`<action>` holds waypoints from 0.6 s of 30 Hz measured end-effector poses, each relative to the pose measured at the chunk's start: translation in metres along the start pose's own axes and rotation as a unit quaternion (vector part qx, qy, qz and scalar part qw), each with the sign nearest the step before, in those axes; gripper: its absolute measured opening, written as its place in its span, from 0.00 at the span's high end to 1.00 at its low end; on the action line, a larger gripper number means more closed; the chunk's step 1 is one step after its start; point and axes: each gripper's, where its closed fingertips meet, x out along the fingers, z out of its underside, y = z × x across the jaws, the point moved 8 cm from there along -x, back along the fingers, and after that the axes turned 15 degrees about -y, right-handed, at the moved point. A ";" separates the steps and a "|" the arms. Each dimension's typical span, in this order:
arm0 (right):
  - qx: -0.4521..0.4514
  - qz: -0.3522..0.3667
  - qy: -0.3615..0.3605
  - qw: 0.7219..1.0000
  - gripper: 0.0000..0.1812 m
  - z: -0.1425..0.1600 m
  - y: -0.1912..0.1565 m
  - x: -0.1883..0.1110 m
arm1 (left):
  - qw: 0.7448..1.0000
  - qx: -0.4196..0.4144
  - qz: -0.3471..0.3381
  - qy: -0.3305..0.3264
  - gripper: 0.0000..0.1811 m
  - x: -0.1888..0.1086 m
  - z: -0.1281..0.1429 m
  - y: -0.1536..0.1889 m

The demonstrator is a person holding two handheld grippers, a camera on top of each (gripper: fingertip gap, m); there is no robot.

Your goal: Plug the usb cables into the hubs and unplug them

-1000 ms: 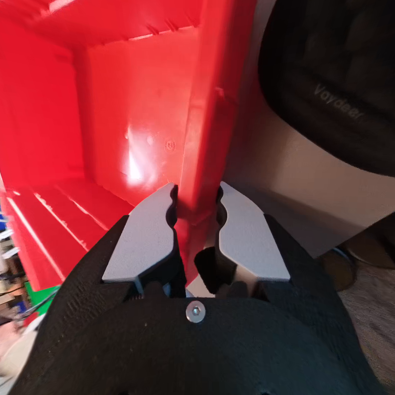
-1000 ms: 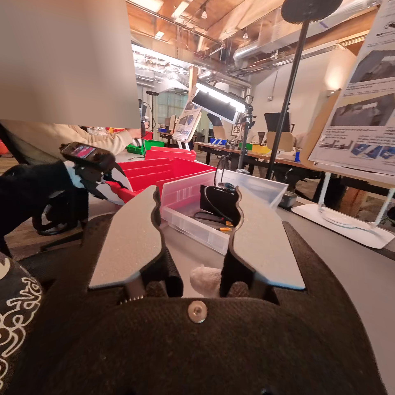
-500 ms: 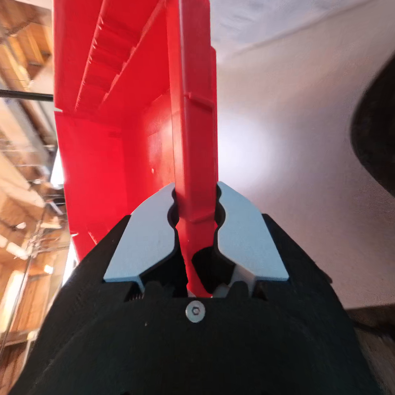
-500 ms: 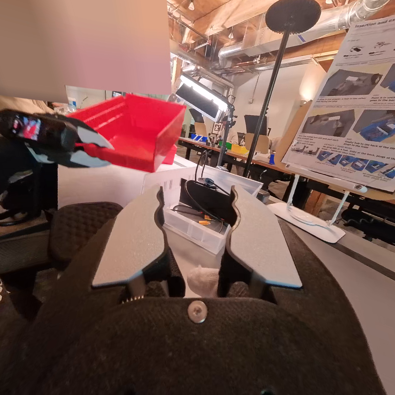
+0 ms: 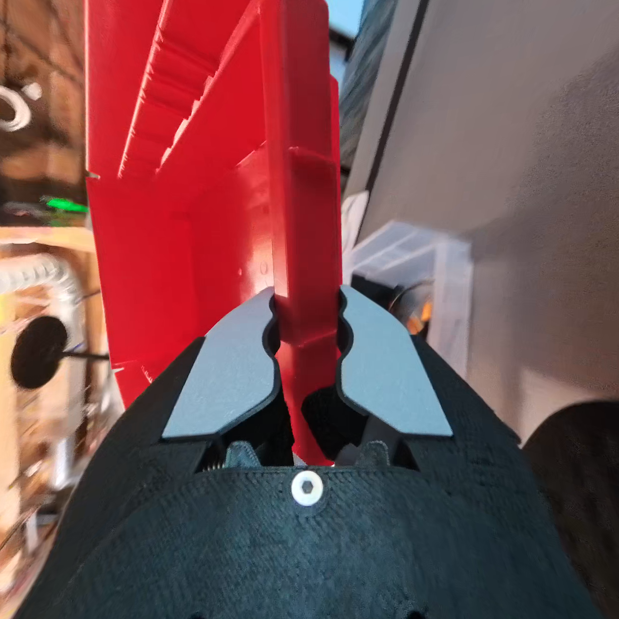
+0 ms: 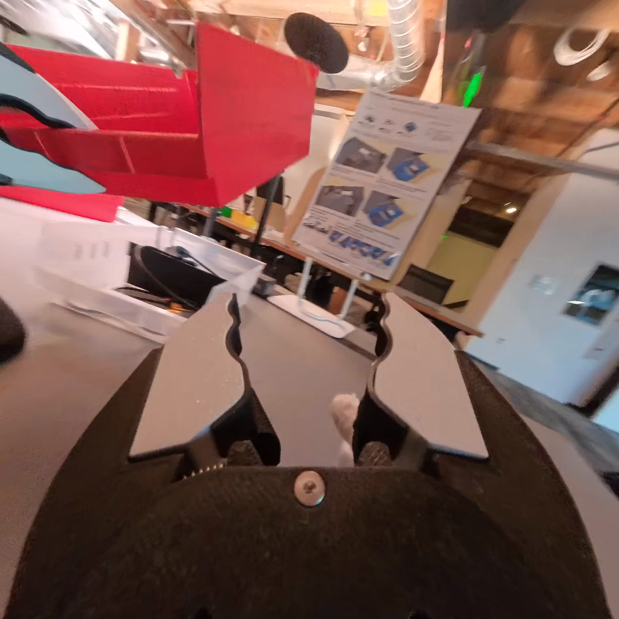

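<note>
Left tongs are clamped on the side wall of a red bin, both plates pressed against the plastic, and the bin hangs in the air tipped on its edge. From the right wrist view that same bin floats at about ten o'clock, above the counter, its open mouth turned away and no contents showing. Right tongs stand wide apart with nothing between them, low over the bare grey counter.

Farther out, at roughly nine o'clock, a clear plastic bin sits on the counter with a black hub-like block and dark cables inside, small orange bits beside them; the blur stops me telling whether any plug is seated. Beyond, at one o'clock, an instruction board stands on a white foot.

By my reckoning no plugging is under way yet: this looks like setting-up, shifting the red bin into place near the clear one. Next, I would expect the bin to need levelling and lowering flat onto the counter before the left tongs release, leaving the empty right tongs free to reach toward nine o'clock for a cable.
</note>
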 end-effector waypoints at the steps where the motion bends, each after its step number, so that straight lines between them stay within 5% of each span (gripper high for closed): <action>1: -0.011 0.020 -0.002 1.000 0.54 0.004 0.007 -0.006 | 1.000 0.002 0.024 0.018 0.83 0.007 -0.014 0.006; 10: 0.021 0.104 -0.002 0.994 0.53 0.039 0.049 -0.050 | 0.974 0.065 0.193 0.100 0.83 0.075 -0.116 0.072; 18: 0.019 0.106 -0.010 0.994 0.53 0.049 0.054 -0.052 | 0.958 0.102 0.250 0.099 0.83 0.112 -0.151 0.117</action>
